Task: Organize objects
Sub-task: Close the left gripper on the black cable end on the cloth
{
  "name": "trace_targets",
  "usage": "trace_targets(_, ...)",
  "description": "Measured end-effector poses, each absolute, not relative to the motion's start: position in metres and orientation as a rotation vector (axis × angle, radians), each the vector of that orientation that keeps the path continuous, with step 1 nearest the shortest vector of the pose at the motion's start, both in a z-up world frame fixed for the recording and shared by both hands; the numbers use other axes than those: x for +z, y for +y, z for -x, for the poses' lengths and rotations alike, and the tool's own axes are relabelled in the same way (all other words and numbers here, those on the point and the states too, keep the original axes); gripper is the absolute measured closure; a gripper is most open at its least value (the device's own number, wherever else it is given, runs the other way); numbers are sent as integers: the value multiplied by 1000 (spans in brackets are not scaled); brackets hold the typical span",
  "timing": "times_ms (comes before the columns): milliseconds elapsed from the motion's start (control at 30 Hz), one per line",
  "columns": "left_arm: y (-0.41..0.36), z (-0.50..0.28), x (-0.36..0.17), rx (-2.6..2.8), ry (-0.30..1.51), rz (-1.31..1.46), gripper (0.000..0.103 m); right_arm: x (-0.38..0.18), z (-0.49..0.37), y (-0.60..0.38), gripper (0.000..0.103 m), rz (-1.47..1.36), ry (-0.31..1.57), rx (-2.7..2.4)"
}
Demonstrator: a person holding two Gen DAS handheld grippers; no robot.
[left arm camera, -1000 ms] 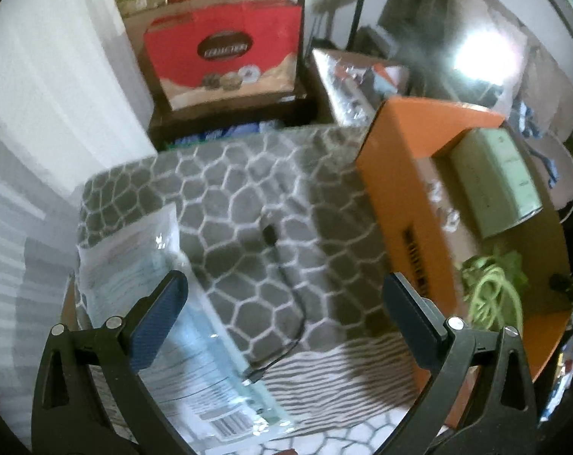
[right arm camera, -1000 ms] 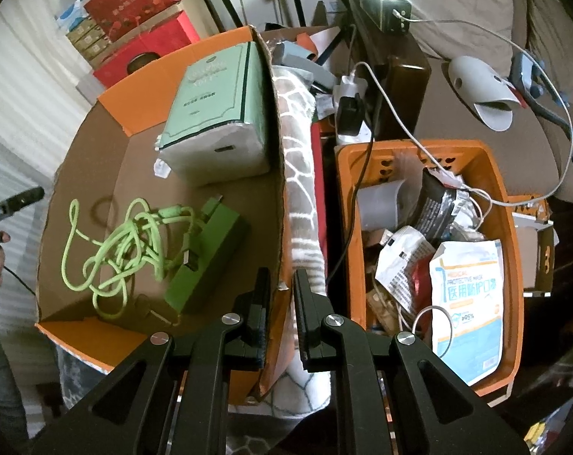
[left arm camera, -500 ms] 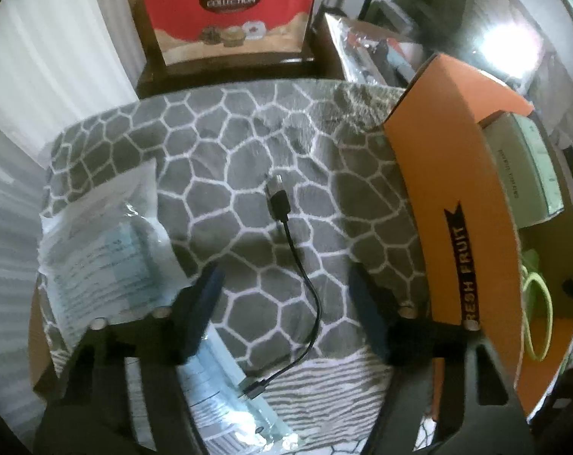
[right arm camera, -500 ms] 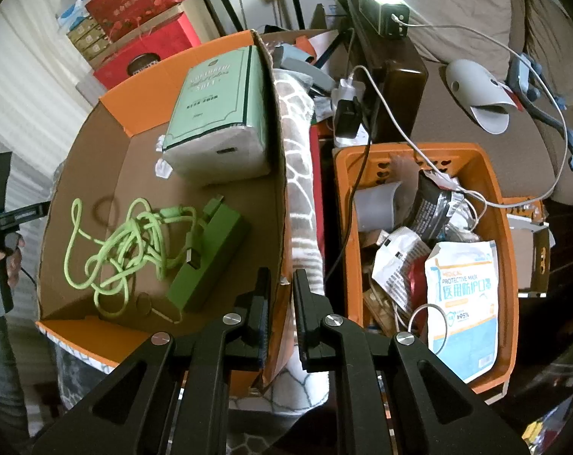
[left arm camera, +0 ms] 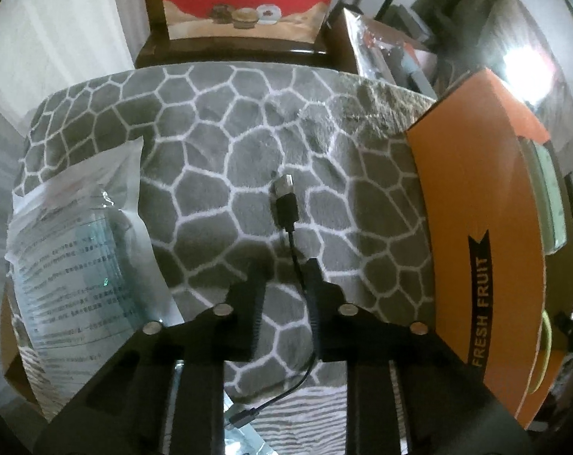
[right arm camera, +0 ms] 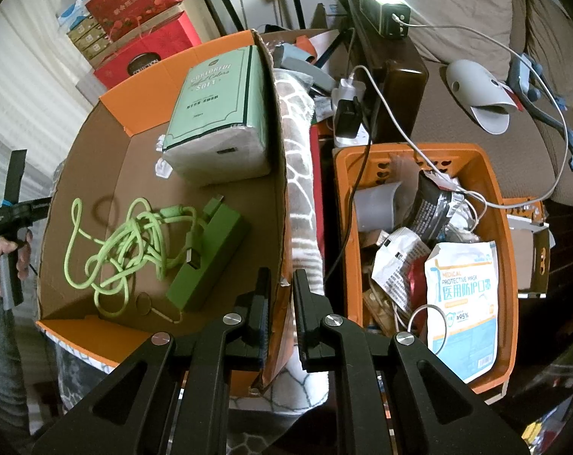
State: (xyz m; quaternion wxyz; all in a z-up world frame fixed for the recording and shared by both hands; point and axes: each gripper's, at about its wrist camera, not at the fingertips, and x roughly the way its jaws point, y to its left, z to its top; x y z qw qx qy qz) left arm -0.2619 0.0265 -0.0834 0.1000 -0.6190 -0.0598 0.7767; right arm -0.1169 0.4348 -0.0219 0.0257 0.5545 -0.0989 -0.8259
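Black cable (left arm camera: 294,250) now between closing left gripper (left arm camera: 284,265) jaws, previously wide

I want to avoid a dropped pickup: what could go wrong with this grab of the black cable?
The left gripper is closing with only the thin black cable between its jaws, beside one pad, so it may slip out. Its loose plug could drag on the plush blanket. The right gripper pinches the cardboard box wall, already torn there.
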Motion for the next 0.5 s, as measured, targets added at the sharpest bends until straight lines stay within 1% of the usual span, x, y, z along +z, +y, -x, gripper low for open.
trace_targets(33,24,263,-84,2291,-195,1827,98,-22,117,435,92,-1714,-307,-2554)
trace_targets(133,21,267,-86,2290,-229,1824,99,-22,117,435,93,-1714,-304,-2554)
trace_targets(300,27,265,-82,2289,-217,1806,101,-20,117,436,93,-1706,-303,-2560)
trace_targets(500,32,263,-69,2300,-195,1766,101,-15,116,439,94,-1681,-311,-2571)
